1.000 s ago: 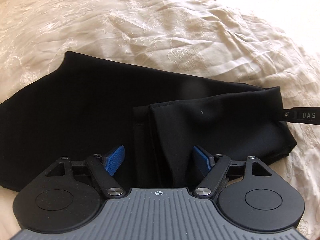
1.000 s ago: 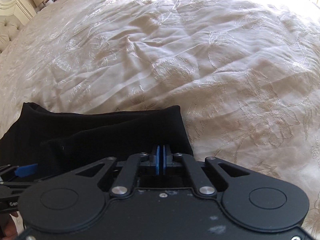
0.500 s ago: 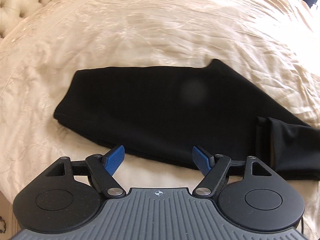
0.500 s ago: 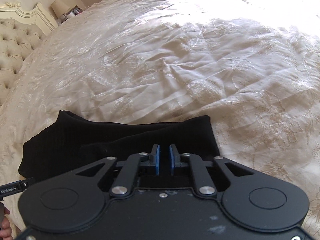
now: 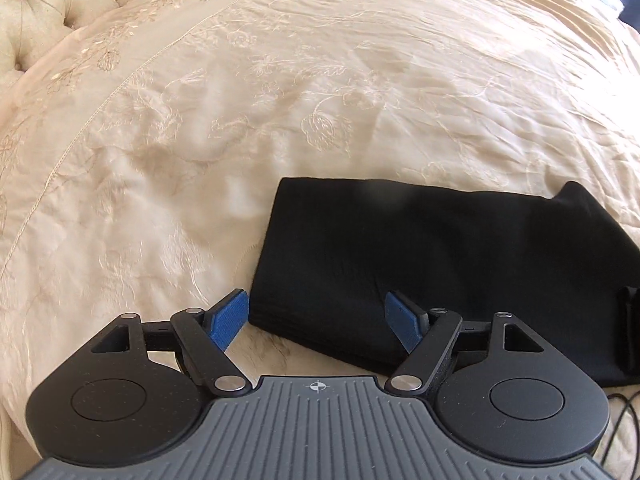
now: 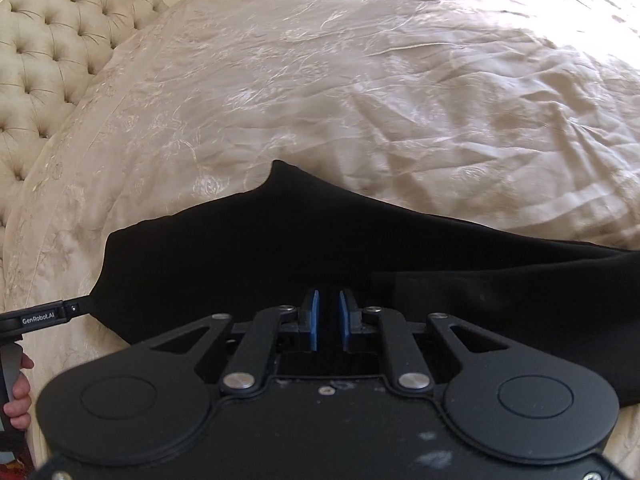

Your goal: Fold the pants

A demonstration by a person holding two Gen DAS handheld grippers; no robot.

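The black pants (image 5: 420,264) lie flat on the cream bedspread, with the leg end folded back over them at the right (image 6: 500,304). My left gripper (image 5: 316,322) is open, its blue pads wide apart, just above the near left corner of the waist end. My right gripper (image 6: 327,320) hovers over the middle of the pants (image 6: 240,264); its blue pads stand a narrow gap apart with nothing between them. The left gripper's finger (image 6: 40,316) shows at the left edge of the right wrist view, by the waist corner.
The embroidered cream bedspread (image 5: 280,100) stretches away on all sides. A tufted headboard (image 6: 48,52) stands at the far left. A thin black cable (image 5: 624,412) trails at the right of the left wrist view.
My left gripper has swept left from the folded leg end to the waist corner. My right gripper has opened from shut to a narrow gap and moved left over the pants' middle.
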